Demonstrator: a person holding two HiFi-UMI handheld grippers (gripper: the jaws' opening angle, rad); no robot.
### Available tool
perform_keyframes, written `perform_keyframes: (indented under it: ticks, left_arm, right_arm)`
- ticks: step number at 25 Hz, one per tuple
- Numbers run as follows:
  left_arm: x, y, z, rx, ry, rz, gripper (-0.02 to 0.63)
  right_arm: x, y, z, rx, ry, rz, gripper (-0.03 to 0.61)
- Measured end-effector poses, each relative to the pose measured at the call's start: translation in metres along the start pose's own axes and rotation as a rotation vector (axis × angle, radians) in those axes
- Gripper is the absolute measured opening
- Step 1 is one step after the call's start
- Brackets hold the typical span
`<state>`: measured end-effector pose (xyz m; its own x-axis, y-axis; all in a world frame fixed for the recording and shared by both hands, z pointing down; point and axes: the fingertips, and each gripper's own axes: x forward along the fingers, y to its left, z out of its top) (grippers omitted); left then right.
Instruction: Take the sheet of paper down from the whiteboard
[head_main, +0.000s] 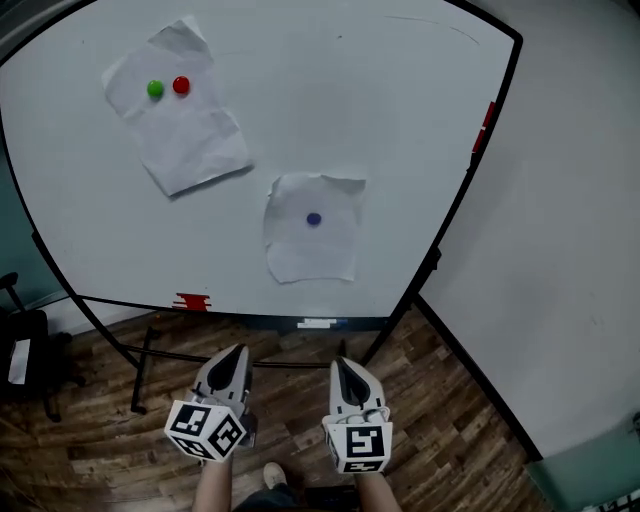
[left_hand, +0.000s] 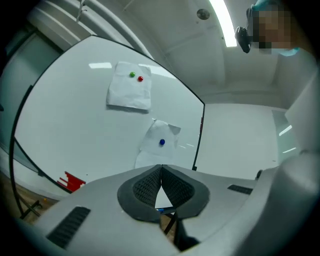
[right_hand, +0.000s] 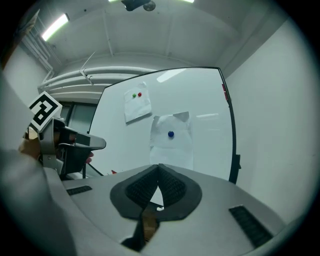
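**A:** Where does the paper lie from the jaws?

**B:** Up on the whiteboard (head_main: 400, 150), ahead of both grippers and well apart from them. Two sheets hang there. The upper sheet (head_main: 180, 120) is at the top left and tilted. The lower sheet (head_main: 313, 235) is near the middle, its long axis roughly upright.

**A:** Which hand is nearer?

**B:** The lower sheet sits almost straight beyond the right gripper (head_main: 340, 362). The left gripper (head_main: 238, 350) is a little off to its side. Both have their jaws closed tip to tip with nothing between them.

**A:** What holds the paper?

**B:** A blue magnet (head_main: 314, 218) pins the lower sheet. A green magnet (head_main: 155, 89) and a red magnet (head_main: 181, 85) pin the upper.

**A:** Anything unclear?

**B:** The lower sheet looks the likelier target, but I can't tell which one is meant. The board's left edge is cut off.
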<state>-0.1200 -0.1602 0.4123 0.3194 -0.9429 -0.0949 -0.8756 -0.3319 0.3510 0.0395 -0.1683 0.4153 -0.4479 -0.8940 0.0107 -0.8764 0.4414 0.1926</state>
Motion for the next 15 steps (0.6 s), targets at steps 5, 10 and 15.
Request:
perform_keyframes:
  ticks: [5, 10, 15]
  left_arm:
    - [0.05, 0.033, 0.013, 0.0, 0.024, -0.081, 0.025]
    - [0.08, 0.04, 0.02, 0.074, 0.033, -0.111, 0.025]
    - [0.09, 0.044, 0.026, 0.096, 0.026, -0.097, 0.025]
  right_arm:
    - [0.055, -0.006, 0.003, 0.023, -0.01, -0.007, 0.012]
    - [0.077, -0.016, 0.01, 0.094, -0.039, 0.009, 0.012]
    - [0.096, -0.018, 0.019, 0.095, -0.053, 0.021, 0.012]
